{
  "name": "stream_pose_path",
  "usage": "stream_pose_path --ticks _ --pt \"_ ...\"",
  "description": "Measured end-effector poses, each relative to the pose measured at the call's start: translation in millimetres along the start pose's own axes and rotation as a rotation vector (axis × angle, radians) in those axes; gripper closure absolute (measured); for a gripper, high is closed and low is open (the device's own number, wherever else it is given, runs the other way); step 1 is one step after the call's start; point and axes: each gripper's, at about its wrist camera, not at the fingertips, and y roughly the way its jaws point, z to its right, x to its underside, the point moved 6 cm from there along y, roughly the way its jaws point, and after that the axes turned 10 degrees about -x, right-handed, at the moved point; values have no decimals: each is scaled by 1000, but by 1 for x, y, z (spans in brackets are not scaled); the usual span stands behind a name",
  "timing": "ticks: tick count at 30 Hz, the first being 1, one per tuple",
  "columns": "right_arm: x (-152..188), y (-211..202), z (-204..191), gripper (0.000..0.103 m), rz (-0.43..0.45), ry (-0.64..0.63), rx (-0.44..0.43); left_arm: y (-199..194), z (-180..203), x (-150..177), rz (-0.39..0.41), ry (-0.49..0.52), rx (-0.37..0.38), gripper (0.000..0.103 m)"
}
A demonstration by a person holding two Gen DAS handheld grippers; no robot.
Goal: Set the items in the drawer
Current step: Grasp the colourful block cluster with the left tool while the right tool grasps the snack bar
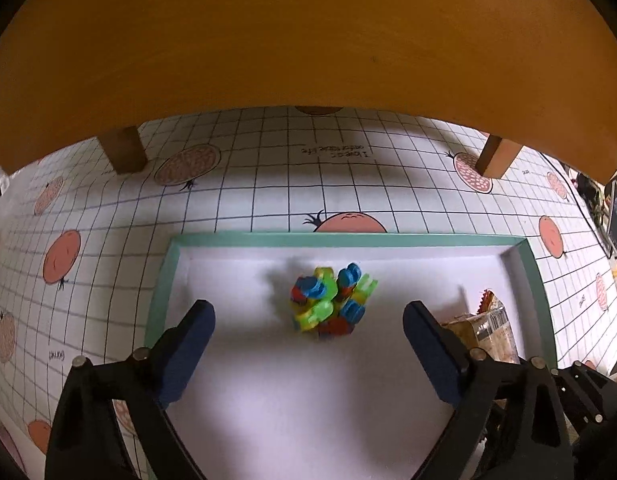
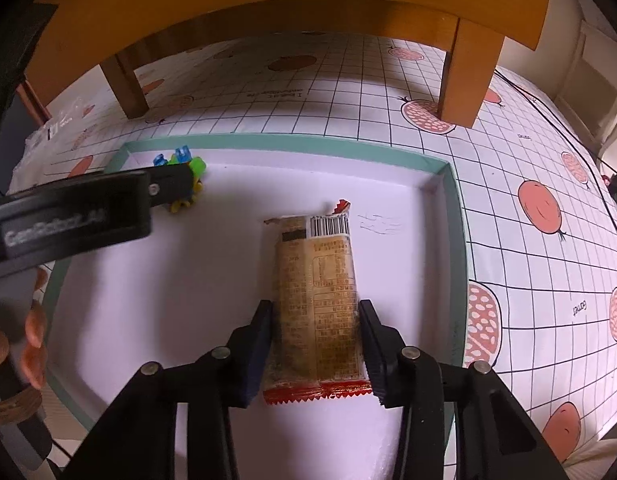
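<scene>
1. Drawer (image 2: 448, 184), a shallow white tray with a mint-green rim, is lying open on a checked cloth (image 2: 528, 280) printed with red fruit, in front of a low wooden stool (image 2: 464, 76).
2. Snack packet (image 2: 320, 300), tan with a barcode and a red crimped edge, is lying flat on the drawer floor toward its right side.
3. Right gripper (image 2: 316, 308) is pointing steeply down with its jaws narrowed around the packet's near end; the pads are sitting right at the packet's long edges, though I cannot tell whether they are pressing.
4. Toy cluster (image 1: 332, 300), made of blue, green, yellow and red plastic pieces, is resting in the drawer's far left part.
5. Left gripper (image 1: 308, 320) is hanging above the toy cluster with its jaws spread wide and nothing between the pads.
6. Fingers (image 2: 32, 332) of a person's hand are showing at the left edge of the right wrist view.
</scene>
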Motion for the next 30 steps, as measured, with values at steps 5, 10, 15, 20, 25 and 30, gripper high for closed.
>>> stream_pose_path --ticks 5,10,15,20,25,30 --pt "0 0 -1 59 1 4 -9 9 4 -3 -11 16 6 20" --pt "0 1 -2 59 2 4 -10 15 8 -2 -14 33 13 34" --pt "1 1 -1 59 2 -3 -10 18 11 -2 -12 40 28 49" --pt "0 1 -2 59 1 -10 -9 20 9 4 -29 54 34 61" --pt "-1 1 -2 59 -1 -17 -10 17 9 9 -35 63 31 61" --pt "-1 1 -2 59 -2 -20 -8 12 6 21 -62 52 37 62"
